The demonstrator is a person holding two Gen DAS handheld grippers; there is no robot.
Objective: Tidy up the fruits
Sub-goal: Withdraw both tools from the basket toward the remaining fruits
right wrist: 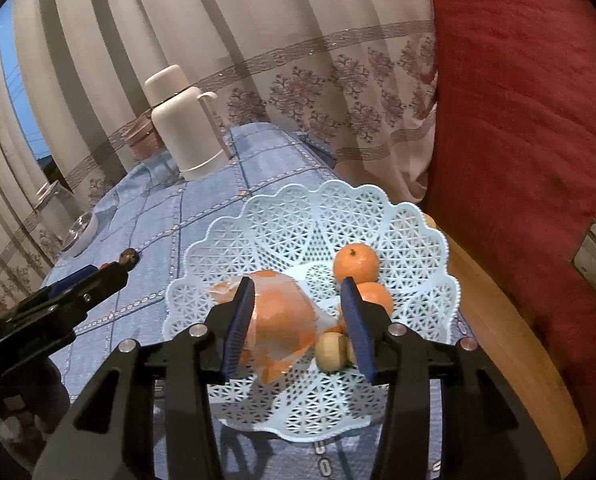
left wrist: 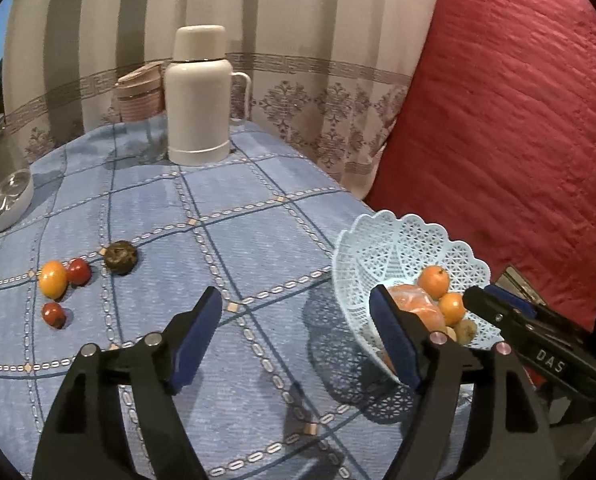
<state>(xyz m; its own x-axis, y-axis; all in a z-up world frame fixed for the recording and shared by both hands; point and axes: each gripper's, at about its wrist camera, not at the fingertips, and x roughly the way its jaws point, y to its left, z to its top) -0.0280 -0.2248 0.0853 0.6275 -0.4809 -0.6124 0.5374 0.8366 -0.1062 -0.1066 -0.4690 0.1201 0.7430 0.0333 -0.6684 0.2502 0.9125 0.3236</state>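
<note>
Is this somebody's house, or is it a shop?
Most likely a room in somebody's home. A table wears a blue checked tablecloth, with a white thermos flask standing on it. Patterned curtains hang behind, and a lacy blue fruit basket holds oranges. Nothing looks like a shop.

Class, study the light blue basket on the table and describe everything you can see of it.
The basket is pale blue, apparently plastic, with lattice openwork walls and a scalloped rim. It stands upright near the edge of the blue checked tablecloth, casting a lacy shadow. Inside lie two small oranges, a large orange fruit in clear wrap and small beige fruits. The right tongs stand open above its contents.
</note>
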